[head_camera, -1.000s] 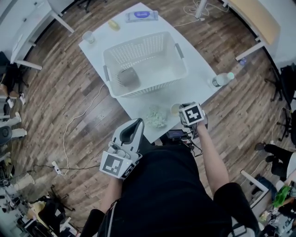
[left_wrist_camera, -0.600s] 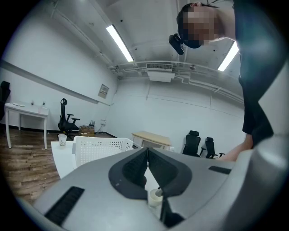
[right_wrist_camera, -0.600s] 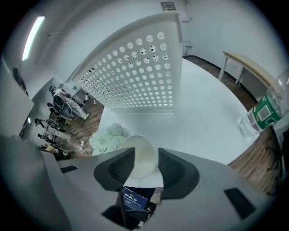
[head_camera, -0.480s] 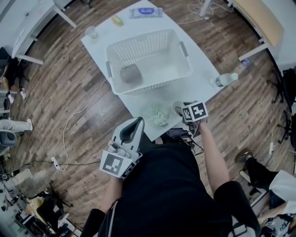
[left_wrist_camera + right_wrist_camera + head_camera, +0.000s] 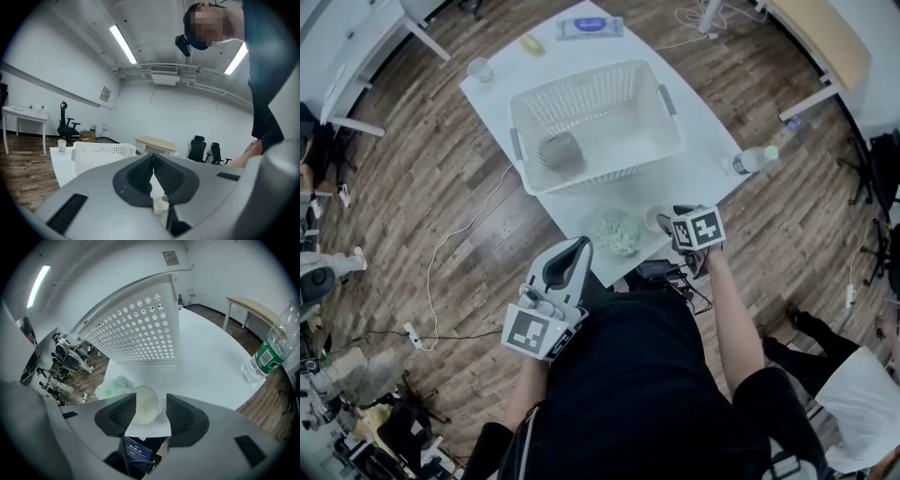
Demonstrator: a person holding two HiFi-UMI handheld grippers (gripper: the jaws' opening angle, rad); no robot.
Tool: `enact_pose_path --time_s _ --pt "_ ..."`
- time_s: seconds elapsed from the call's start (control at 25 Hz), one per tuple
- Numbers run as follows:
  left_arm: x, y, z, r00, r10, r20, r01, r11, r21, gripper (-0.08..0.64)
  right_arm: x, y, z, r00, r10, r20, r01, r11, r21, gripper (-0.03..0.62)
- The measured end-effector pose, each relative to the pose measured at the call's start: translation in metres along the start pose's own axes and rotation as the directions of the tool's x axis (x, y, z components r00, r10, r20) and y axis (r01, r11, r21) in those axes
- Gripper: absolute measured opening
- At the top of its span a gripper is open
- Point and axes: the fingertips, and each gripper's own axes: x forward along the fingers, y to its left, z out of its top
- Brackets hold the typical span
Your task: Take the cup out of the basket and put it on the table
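Note:
A white paper cup stands upright on the white table near its front edge, outside the white perforated basket. My right gripper points steeply down over it. In the right gripper view the cup sits between the jaws of the right gripper, which have just been opening; the right pad stands clear of it. My left gripper hangs off the table at the lower left. In its own view the left gripper is shut on nothing.
A grey object lies inside the basket. A crumpled green wad sits left of the cup. A plastic bottle stands at the table's right edge. A small cup, a yellow item and a wipes pack lie at the far end.
My right gripper has shifted slightly to the right and tilted over the cup, which stays on the table. My left gripper has not moved.

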Motion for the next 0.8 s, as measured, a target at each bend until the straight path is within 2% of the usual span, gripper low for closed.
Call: enact_pose_path --time_s 0.24,0.32,0.56,0.68,0.8 --pt "0.002 0.0 0.0 1.0 -0.005 0.0 0.005 1.0 0.0 0.011 -0.025 0.012 0.009 0.996 0.017 0.082 -0.014 0.999 -0.039 0.19" --pt "0.002 0.001 0.001 1.0 -0.007 -0.001 0.007 1.0 0.005 0.011 -0.036 0.018 0.015 0.991 0.012 0.137 -0.003 0.998 -0.066 0.098" --pt "0.002 0.003 0.002 1.0 0.001 -0.002 -0.001 1.0 0.016 0.011 -0.074 0.043 0.034 0.963 0.014 0.27 0.03 0.987 -0.159 0.038" --pt "0.002 0.005 0.002 1.0 0.007 -0.006 -0.007 1.0 0.023 0.011 -0.09 0.062 0.044 0.935 0.063 0.35 0.004 0.982 -0.187 0.025" --pt "0.004 0.004 0.001 1.0 0.017 -0.009 -0.016 0.996 0.09 0.011 -0.106 0.083 0.059 0.879 0.128 0.46 -0.021 0.972 -0.232 0.025"
